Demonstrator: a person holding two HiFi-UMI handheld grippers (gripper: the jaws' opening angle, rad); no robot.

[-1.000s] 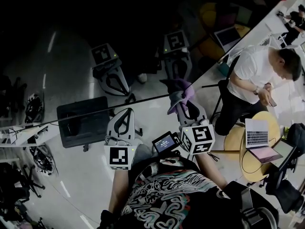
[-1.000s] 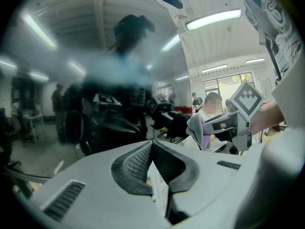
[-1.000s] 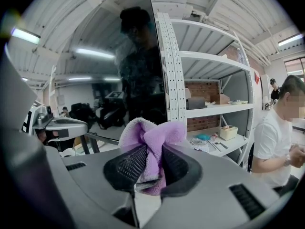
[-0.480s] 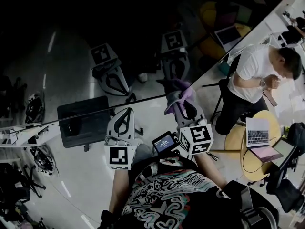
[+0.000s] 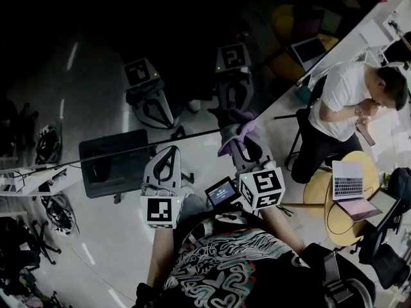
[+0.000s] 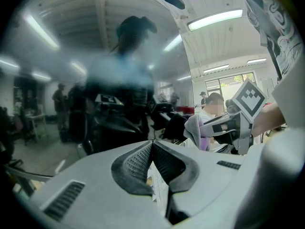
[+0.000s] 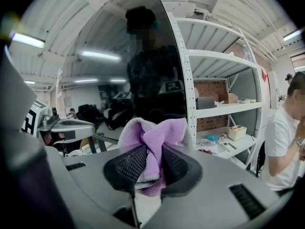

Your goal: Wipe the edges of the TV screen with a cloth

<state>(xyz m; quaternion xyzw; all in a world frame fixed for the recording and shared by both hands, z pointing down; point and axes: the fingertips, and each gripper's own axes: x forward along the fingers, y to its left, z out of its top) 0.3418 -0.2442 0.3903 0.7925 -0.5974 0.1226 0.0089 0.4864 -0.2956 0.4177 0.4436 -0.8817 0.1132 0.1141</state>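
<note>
Right gripper (image 5: 236, 138) clamped on purple cloth (image 5: 239, 128). Cloth pressed at lower right corner of TV screen (image 5: 96, 63). Over last second cloth slid slightly left from corner onto bottom edge (marker cube tracked with it). Read: wipe stroke under way, most of bottom edge still to do. Left gripper (image 5: 168, 154) jaws closed, empty, unmoved, tip near bottom edge, left of cloth.
</note>
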